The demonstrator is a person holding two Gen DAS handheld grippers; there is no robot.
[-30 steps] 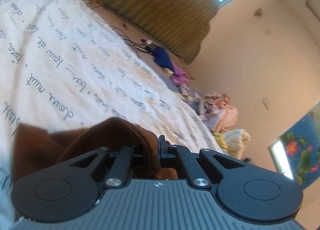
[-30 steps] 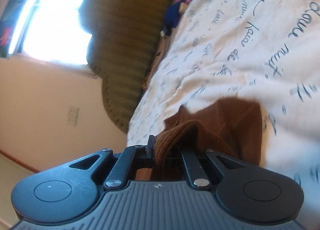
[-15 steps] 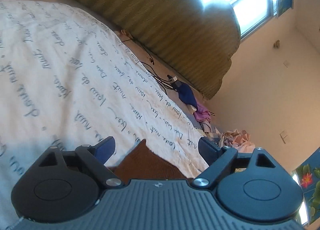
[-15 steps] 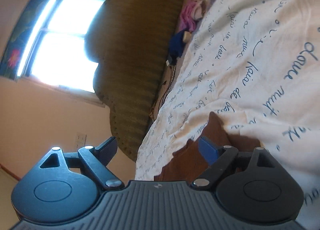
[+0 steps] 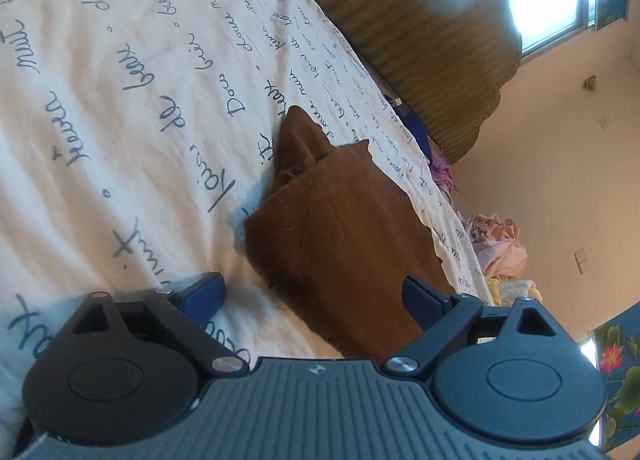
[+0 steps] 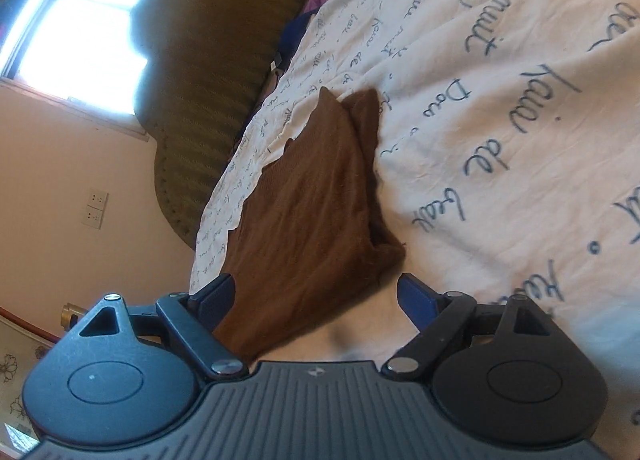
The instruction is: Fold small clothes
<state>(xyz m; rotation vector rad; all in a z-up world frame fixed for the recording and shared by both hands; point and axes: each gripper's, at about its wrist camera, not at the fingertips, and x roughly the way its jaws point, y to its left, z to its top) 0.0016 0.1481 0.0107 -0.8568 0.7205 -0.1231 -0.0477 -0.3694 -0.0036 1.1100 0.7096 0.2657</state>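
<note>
Ahead of both sets of jaws, spread wide and holding nothing, the brown garment (image 5: 340, 227) lies flat on the bed sheet (image 5: 120, 99), so we judge one fold just laid and must next pick an edge to grip for another.

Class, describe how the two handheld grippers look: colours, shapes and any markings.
The left gripper and right gripper look alike: dark grey ribbed body with a small diamond mark, two black round-ended linkage arms with silver screws, and blue finger pads.
</note>
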